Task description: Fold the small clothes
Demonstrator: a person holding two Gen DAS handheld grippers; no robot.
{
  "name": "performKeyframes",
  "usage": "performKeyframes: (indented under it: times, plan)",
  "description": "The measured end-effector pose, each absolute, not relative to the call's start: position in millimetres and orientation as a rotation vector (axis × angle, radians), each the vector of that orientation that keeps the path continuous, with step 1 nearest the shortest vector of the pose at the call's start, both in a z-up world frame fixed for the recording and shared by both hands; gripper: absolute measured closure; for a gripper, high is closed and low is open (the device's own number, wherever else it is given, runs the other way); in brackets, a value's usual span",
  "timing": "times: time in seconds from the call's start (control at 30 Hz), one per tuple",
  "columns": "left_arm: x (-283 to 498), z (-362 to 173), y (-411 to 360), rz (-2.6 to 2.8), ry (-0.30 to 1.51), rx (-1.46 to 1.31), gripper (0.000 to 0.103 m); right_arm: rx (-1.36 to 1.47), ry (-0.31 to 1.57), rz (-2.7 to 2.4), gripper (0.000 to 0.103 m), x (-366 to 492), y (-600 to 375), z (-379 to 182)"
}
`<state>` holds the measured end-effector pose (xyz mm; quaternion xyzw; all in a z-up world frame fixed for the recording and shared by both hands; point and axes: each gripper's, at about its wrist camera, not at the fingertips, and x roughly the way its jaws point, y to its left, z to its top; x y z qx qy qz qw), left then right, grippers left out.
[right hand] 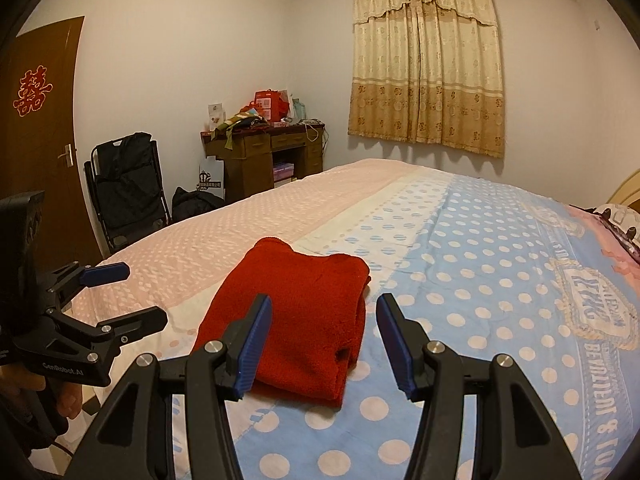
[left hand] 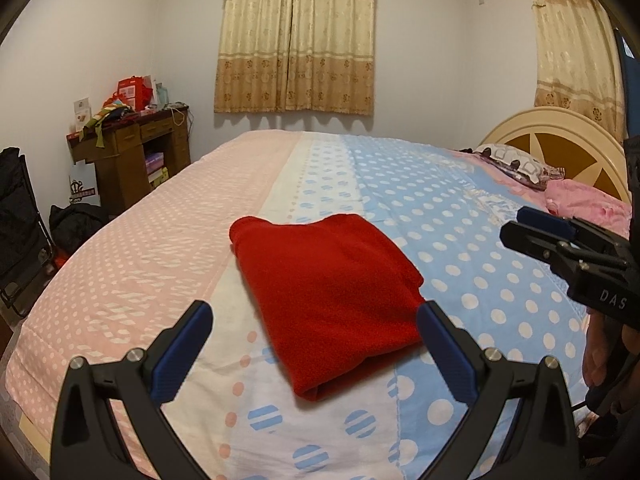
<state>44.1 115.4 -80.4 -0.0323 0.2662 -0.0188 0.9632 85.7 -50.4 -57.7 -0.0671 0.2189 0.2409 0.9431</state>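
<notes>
Overhead, curtains (right hand: 426, 80) beyond polka-dot bedspread (right hand: 480, 272).

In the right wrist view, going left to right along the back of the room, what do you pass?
Door → black folding chair → wooden desk → curtain. Nearer than all of these, the red garment lies folded on the bed.

One folded red garment (left hand: 328, 300) is lying on one bed (left hand: 160, 248). Two grippers, left (left hand: 314, 350) and right (right hand: 324, 340), are showing. Two curtains (left hand: 296, 36) are hanging; one desk (left hand: 132, 148) is standing.
</notes>
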Motion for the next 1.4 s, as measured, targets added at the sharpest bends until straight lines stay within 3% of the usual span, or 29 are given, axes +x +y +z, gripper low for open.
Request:
performKeyframes:
  times: [1.0, 1.4]
  plan:
    - [42, -76, 117, -0.012, 0.532, -0.027, 0.000, -0.123, 0.441, 0.487, 0.047, 84, -52, -57]
    - [31, -58, 124, 0.016, 0.445, -0.030, 0.000, -0.119, 0.417, 0.495, 0.047, 75, -46, -54]
